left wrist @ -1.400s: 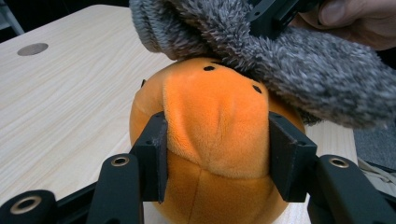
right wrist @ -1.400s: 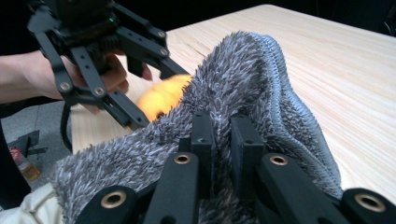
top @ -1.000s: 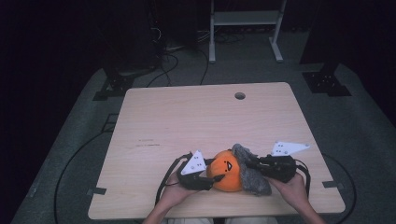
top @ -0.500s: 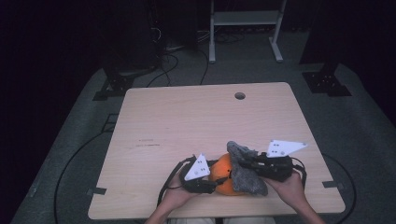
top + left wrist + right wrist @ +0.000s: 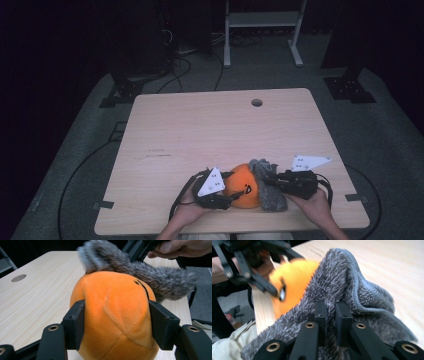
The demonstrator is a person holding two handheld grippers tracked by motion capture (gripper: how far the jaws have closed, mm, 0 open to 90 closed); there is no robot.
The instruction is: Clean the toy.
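— Looking down from above, what sits at the near edge of the tabletop [image 5: 200, 130]?

— An orange plush ball [image 5: 242, 186] with black stitched marks, and a grey furry cloth [image 5: 267, 185] draped over its right side. Both lie close to the person's edge, a little right of the middle.

— And the left hand-held gripper [image 5: 227, 200]?

— It is clamped on the orange plush ball. In the left gripper view its two black jaws press into the ball [image 5: 115, 315] from either side, the plush bulging out between them. The person's left hand [image 5: 187, 210] comes in from below it.

— The right hand-held gripper [image 5: 272, 181]?

— In the right gripper view its jaws stand nearly together, pinching a fold of the grey furry cloth [image 5: 352, 292], with fur all round the fingertips [image 5: 320, 312]. The cloth's stitched hem curves up and over beyond them. The right hand [image 5: 315, 202] holds the tool from the right.

— Do the cloth and ball touch?

— Yes. The cloth [image 5: 140, 272] lies across the ball's top and far side in the left gripper view, and the ball [image 5: 294, 280] shows blurred behind it in the right gripper view.
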